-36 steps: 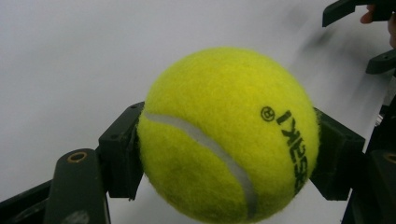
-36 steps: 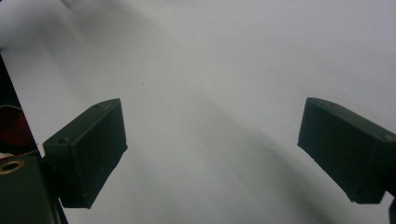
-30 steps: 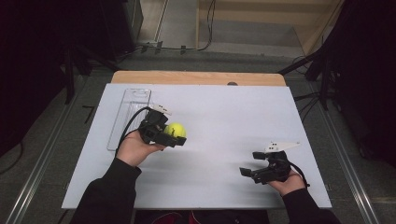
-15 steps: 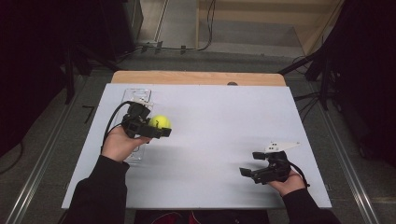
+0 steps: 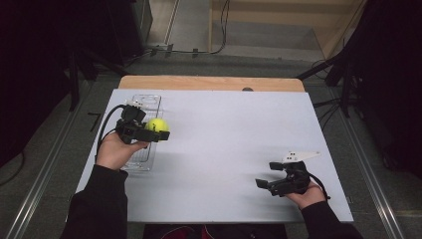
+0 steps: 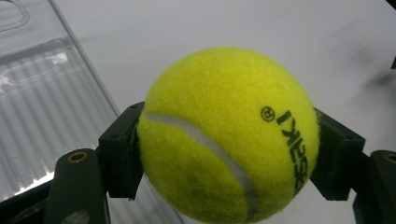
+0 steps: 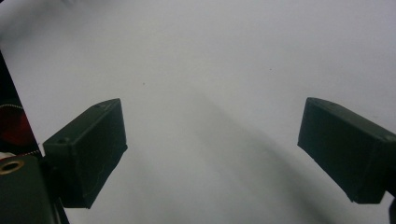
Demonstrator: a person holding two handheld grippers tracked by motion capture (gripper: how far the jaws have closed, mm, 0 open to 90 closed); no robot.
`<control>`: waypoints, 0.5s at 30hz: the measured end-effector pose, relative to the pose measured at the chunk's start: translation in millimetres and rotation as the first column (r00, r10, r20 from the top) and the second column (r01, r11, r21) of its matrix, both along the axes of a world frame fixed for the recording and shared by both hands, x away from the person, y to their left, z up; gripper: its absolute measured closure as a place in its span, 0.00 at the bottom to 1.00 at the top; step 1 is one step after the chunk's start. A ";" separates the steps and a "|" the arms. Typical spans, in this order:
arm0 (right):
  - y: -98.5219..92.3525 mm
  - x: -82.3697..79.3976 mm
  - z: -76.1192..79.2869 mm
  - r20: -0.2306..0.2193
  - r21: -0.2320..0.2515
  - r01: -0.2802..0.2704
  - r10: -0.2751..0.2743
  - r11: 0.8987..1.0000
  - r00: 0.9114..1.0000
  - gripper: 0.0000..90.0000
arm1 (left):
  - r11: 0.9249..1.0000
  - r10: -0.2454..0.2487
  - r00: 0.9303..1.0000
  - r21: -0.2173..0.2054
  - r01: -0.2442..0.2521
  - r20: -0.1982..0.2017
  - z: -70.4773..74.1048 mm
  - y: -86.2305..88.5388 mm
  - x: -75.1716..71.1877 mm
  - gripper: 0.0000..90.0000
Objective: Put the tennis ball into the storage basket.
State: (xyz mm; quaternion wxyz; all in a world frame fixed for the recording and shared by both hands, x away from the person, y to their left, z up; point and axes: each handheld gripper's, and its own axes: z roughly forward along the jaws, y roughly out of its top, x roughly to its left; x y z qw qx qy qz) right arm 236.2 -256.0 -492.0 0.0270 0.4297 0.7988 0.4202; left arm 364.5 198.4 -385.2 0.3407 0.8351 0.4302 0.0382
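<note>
With the left gripper's [image 5: 158,135] fingers clamped on the tennis ball [image 5: 158,125] at the clear tray's [image 5: 149,99] three-o'clock edge, it needed centring over the tray before release, while the right gripper [image 5: 268,175] rested open on the desk [image 5: 229,129].

Both sleeves black, long, to the wrists. Left gripper [image 5: 158,135]: black body, blocky square jaws, brass-coloured screw holes, black cable looping off its back. Right gripper [image 5: 266,174]: same black build, w/ grey three-cornered plate on top, thin black cable.
</note>
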 end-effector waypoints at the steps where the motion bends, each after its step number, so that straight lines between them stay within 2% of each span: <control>1: -0.1 -0.1 0.0 0.000 -0.001 -0.001 0.001 1.000 1.000 0.07 | 1.000 0.006 1.000 -0.004 -0.006 0.001 0.2 1.9 0.3 0.29; 15: 0.4 0.2 -0.2 0.001 0.000 -0.002 0.002 1.000 1.000 0.07 | 0.994 0.113 0.994 -0.006 -0.113 -0.001 -0.8 35.1 5.7 0.29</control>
